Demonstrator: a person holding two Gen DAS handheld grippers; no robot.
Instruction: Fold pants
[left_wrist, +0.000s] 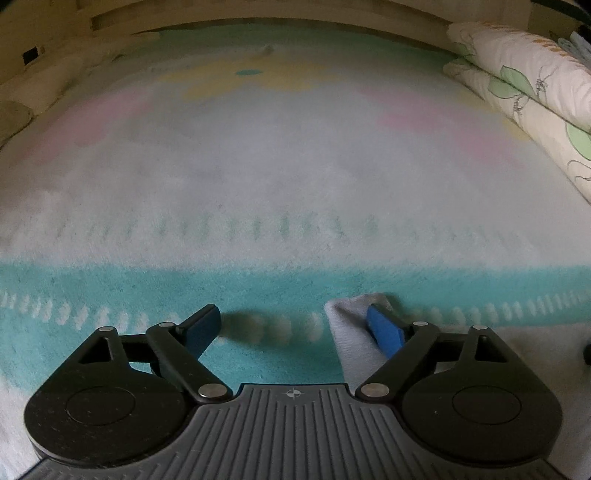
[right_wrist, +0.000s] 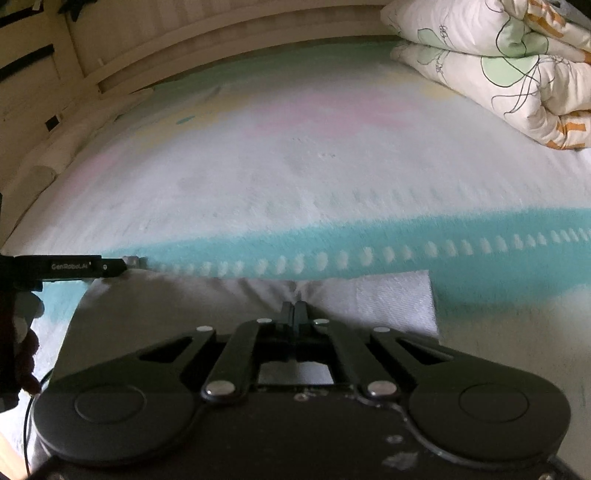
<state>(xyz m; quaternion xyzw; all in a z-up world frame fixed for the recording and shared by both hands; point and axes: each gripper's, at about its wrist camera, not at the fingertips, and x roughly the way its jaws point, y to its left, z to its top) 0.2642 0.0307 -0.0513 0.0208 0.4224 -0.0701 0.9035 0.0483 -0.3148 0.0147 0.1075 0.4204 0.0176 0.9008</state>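
Observation:
Pale grey pants (right_wrist: 177, 306) lie flat on the bed near its front edge, with a white textured band (right_wrist: 395, 295) at their right end. My right gripper (right_wrist: 294, 309) is shut on the pants' far edge, where the cloth puckers into its tips. My left gripper (left_wrist: 295, 328) stands wide open over the pants' left corner (left_wrist: 347, 332). Its right blue pad (left_wrist: 382, 330) rests on that corner, and its left pad (left_wrist: 203, 325) is over the bare blanket. In the right wrist view the left gripper (right_wrist: 125, 264) shows side-on at the pants' left end, held by a hand (right_wrist: 26, 343).
The bed is covered by a fleecy blanket (left_wrist: 295, 177) with a turquoise band (right_wrist: 461, 236) and pastel patches. A folded floral quilt (right_wrist: 498, 66) lies at the far right. A wooden bed frame (right_wrist: 221, 33) runs along the back.

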